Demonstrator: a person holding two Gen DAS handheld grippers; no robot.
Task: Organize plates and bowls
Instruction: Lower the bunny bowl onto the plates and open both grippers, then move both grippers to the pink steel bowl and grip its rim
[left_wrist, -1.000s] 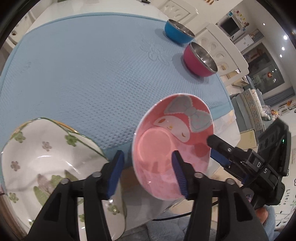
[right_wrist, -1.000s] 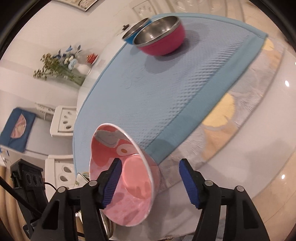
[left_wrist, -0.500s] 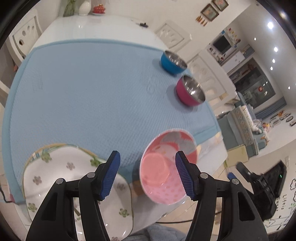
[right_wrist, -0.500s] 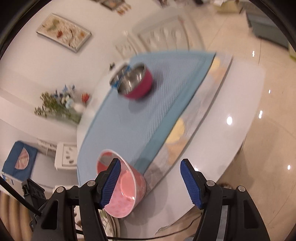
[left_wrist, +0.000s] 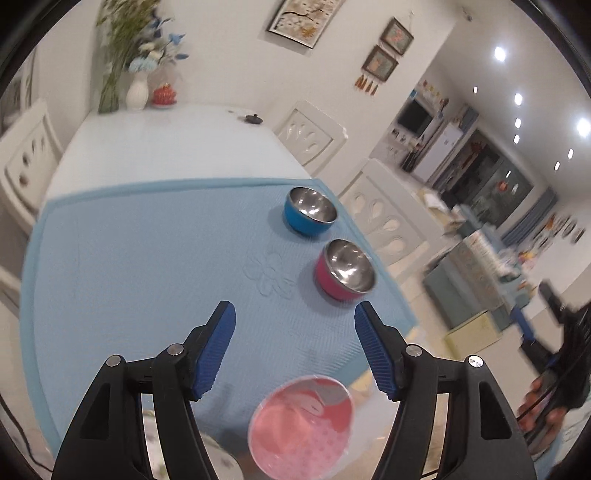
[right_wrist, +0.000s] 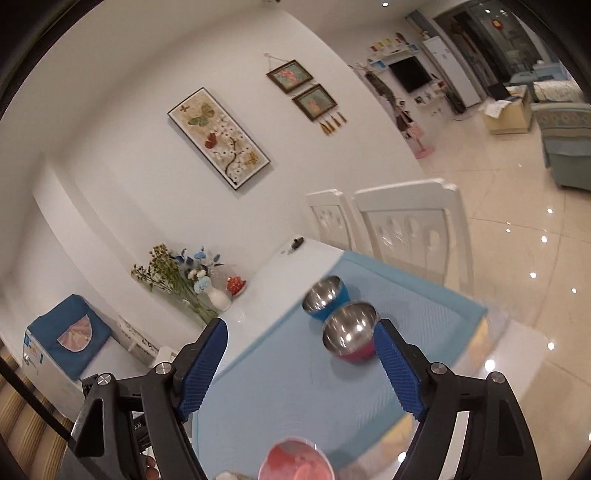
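The fingers (left_wrist: 221, 350) of the left gripper (left_wrist: 295, 349) stand well apart with nothing between them, and those of the right gripper (right_wrist: 301, 369) stand wider yet, likewise empty; both pairs have just been opening. Take the pink cartoon bowl (left_wrist: 301, 424) as the mark: it sits free at the near edge of the blue mat (left_wrist: 147, 258) on the tabletop (left_wrist: 166, 147), with the flowered plate (left_wrist: 218, 461) just beside it to the left. Farther along the mat's right side stand the magenta steel bowl (left_wrist: 343, 269) and, beyond it, the blue steel bowl (left_wrist: 310, 216), near each other. The pink bowl looks set down and released. Next, I judge, comes a reach to the steel bowls to gather them.
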